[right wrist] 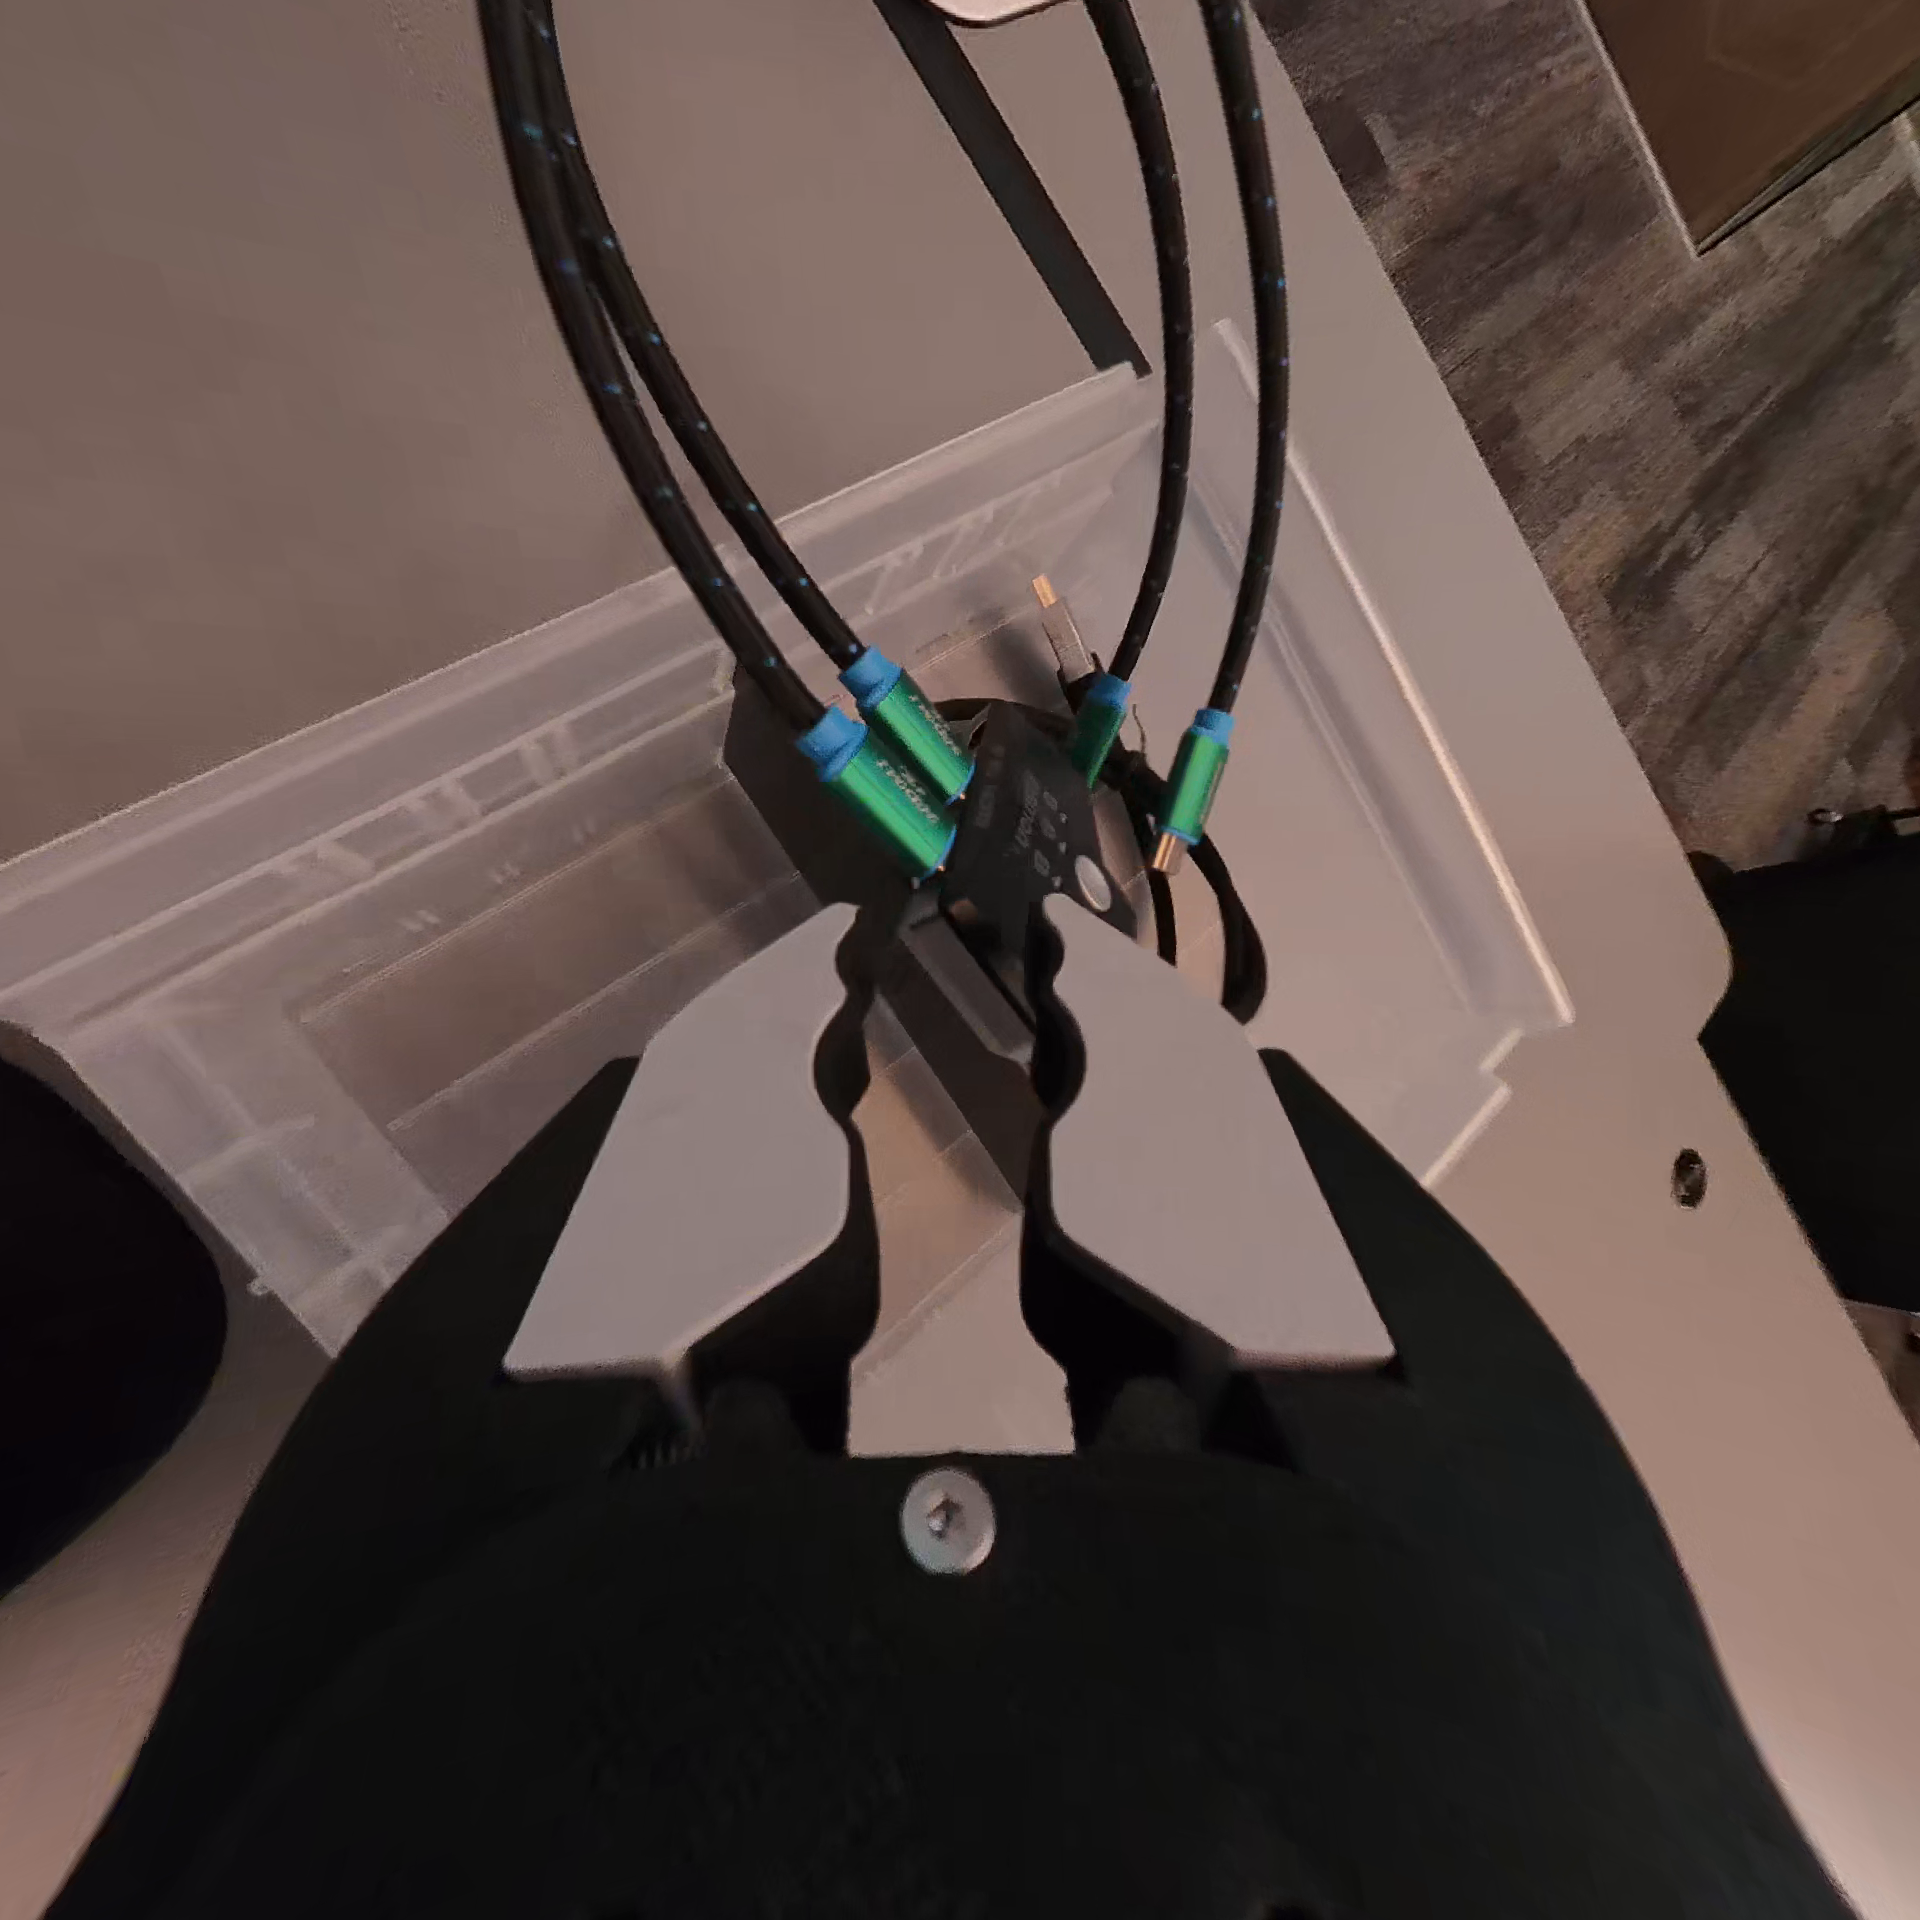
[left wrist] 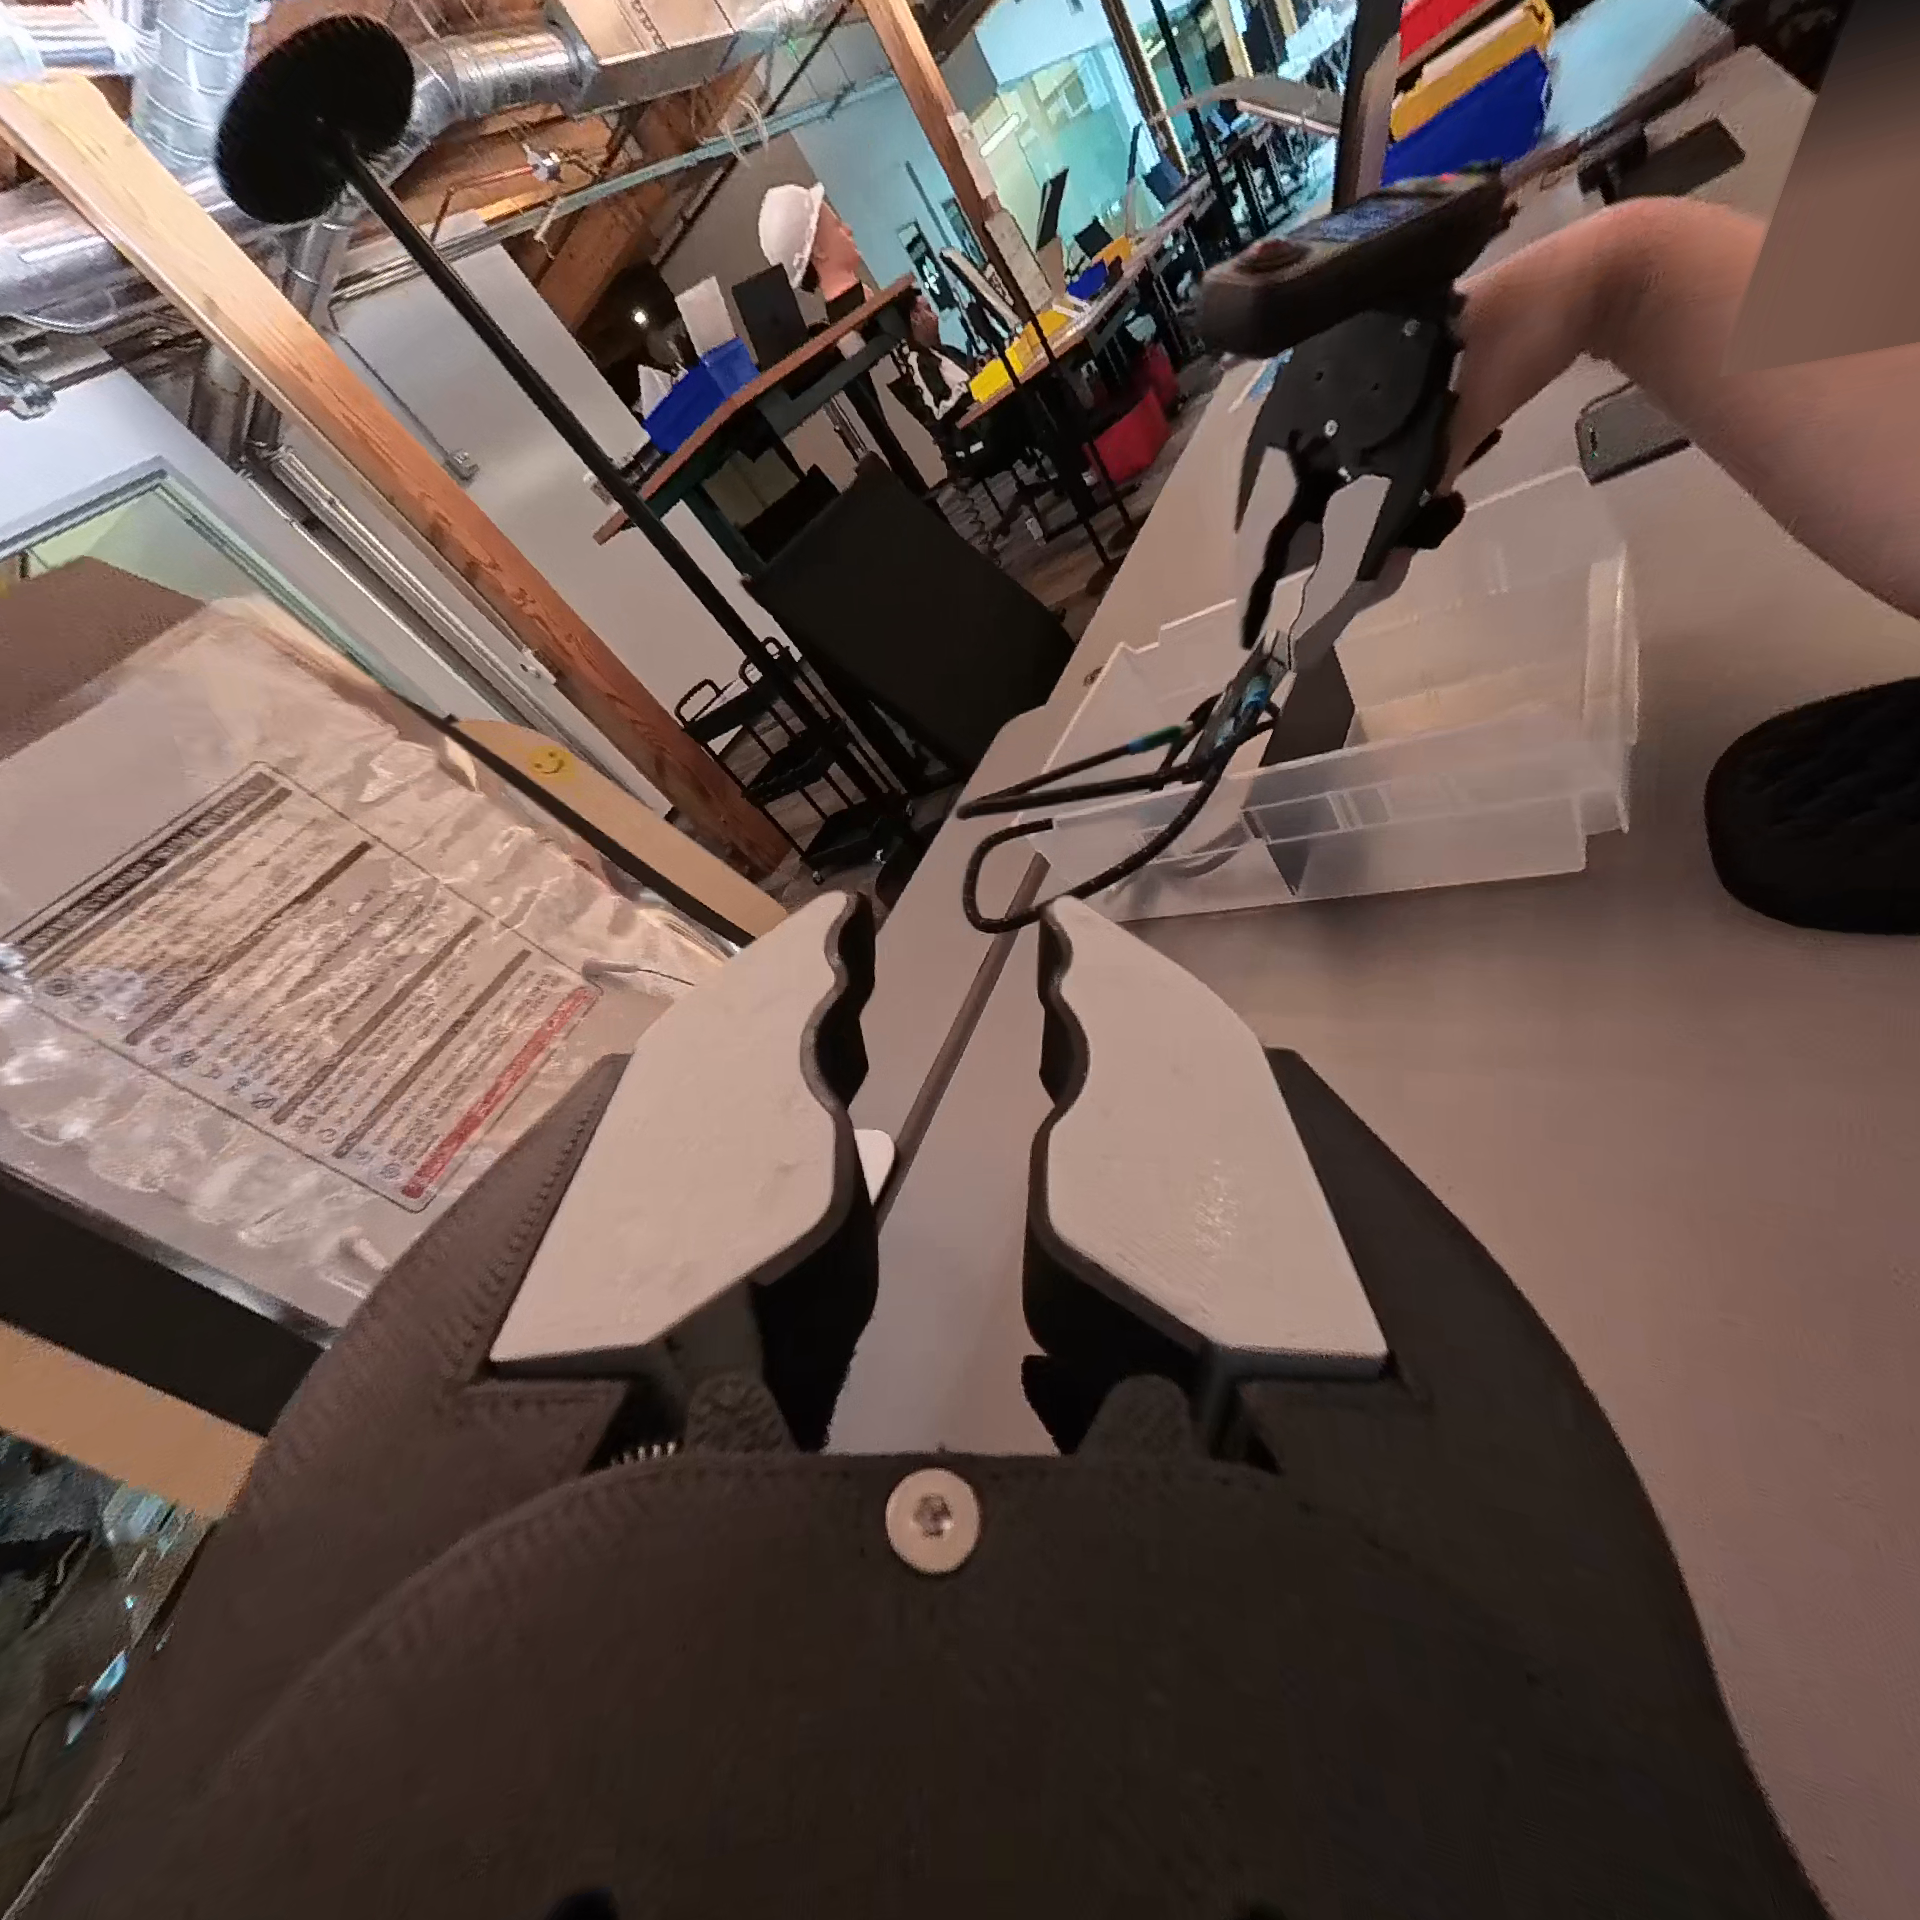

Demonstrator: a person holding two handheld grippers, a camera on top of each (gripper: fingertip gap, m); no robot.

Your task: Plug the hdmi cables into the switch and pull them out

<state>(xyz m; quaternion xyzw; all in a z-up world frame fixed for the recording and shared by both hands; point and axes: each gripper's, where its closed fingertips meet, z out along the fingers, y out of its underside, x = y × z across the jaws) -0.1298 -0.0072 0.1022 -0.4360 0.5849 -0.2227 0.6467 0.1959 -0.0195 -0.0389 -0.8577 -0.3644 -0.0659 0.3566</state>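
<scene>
Right tongs [right wrist: 951, 940] nipping the black HDMI switch [right wrist: 1023, 831] at 12 o'clock over the clear bin [right wrist: 416, 935], steadying it | two green plugs [right wrist: 904, 774] seated at 11, one [right wrist: 1190, 790] dangling at 1 | left tongs [left wrist: 951, 961] parted, empty, waiting.

We cannot see the ports of the black switch [right wrist: 1023, 831], since the green plugs [right wrist: 902, 774] and the right gripper [right wrist: 951, 925] cover its edges. The braided cables [right wrist: 665, 395] run off the top edge of the right wrist view, so their far ends stay unknown. In the left wrist view the switch [left wrist: 1236, 712] is too small to read (a dark sliver only), and the forearm [left wrist: 1662, 343] is cut by a mosaic patch.
</scene>
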